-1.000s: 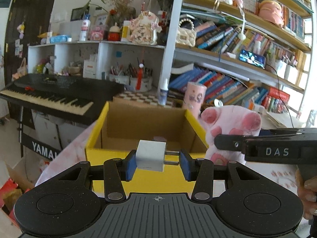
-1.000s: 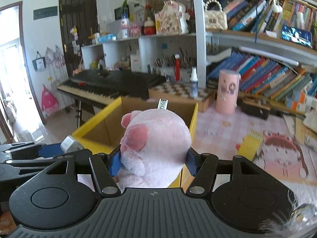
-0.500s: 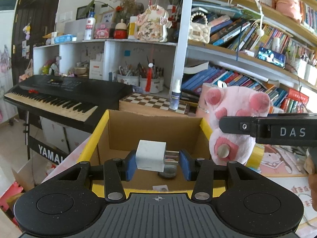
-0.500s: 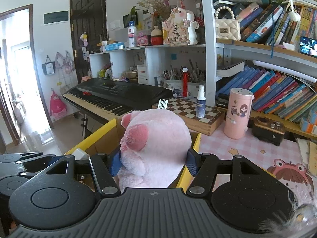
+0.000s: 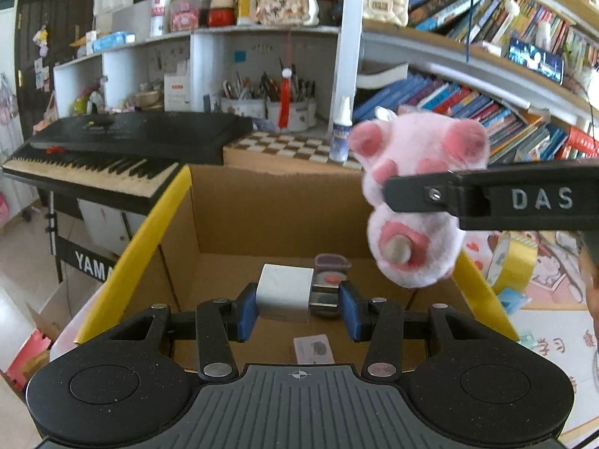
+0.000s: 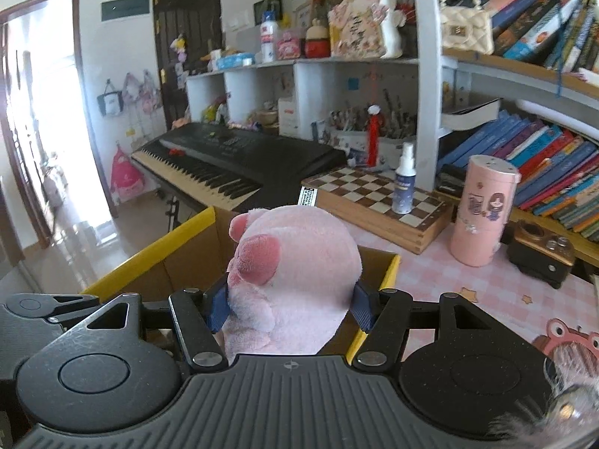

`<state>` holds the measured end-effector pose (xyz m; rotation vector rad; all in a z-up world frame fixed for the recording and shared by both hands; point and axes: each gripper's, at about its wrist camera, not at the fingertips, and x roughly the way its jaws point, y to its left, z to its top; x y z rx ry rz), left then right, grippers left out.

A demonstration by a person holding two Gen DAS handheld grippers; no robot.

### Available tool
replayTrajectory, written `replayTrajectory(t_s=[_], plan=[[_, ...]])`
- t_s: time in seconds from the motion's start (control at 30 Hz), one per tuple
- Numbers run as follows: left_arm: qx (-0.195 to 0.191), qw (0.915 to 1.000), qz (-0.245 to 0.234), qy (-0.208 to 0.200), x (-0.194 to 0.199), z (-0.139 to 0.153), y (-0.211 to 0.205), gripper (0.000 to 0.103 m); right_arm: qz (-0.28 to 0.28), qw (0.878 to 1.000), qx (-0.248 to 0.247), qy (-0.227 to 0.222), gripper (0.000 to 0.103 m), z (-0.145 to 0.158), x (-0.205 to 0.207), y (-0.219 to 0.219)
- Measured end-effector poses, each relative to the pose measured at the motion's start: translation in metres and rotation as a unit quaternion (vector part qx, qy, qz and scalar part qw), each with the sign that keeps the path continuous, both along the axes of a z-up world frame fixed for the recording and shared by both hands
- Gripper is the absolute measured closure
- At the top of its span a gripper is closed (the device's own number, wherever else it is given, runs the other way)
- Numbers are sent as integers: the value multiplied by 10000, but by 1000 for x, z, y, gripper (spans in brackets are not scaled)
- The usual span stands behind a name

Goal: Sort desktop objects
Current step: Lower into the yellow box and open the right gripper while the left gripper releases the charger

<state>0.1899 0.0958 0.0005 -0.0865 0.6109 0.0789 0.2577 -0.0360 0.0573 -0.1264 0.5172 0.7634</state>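
Observation:
My left gripper (image 5: pixel 297 308) is shut on a white plug adapter (image 5: pixel 285 292) and holds it over the open yellow-rimmed cardboard box (image 5: pixel 164 209). My right gripper (image 6: pixel 290 308) is shut on a pink plush toy (image 6: pixel 295 280) and holds it above the box's right side (image 6: pixel 389 273). The plush also shows in the left wrist view (image 5: pixel 415 202), under the right gripper's black finger (image 5: pixel 486 196). A small dark case (image 5: pixel 331 265) and a card (image 5: pixel 313 348) lie on the box floor.
A black keyboard (image 5: pixel 108 149) stands left of the box. Behind it are a chessboard box (image 6: pixel 378 202), a spray bottle (image 6: pixel 404 179), a pink canister (image 6: pixel 483 209) and bookshelves. A yellow tape roll (image 5: pixel 513 258) lies on the pink desk mat to the right.
Both grippers have risen and moved forward over the box. More of the box floor shows now. The plush sits higher above the right rim.

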Motion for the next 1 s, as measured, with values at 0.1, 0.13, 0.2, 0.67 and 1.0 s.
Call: replayTrajectory(t_s=[0.1,0.13,0.2,0.67,1.0], plan=[[39,9999,-21,157,6,-5,-2,58,162,9998,-95,110,43,-5,11,9],[56,9997,-26,223,9,-7,-3,58,215,9996,-141,151,43,-7,14,13],[144,9993,-40,353,12,-10,-6,58,321,9990,-235,211,43,-10,20,19],[188,9984,25,524,23,-14,-8,63,1054,9850,-1194,670,43,-32,51,64],[89,9992,172,353,16,-7,-6,61,1198,9798,-1381,809,38,-41,59,75]])
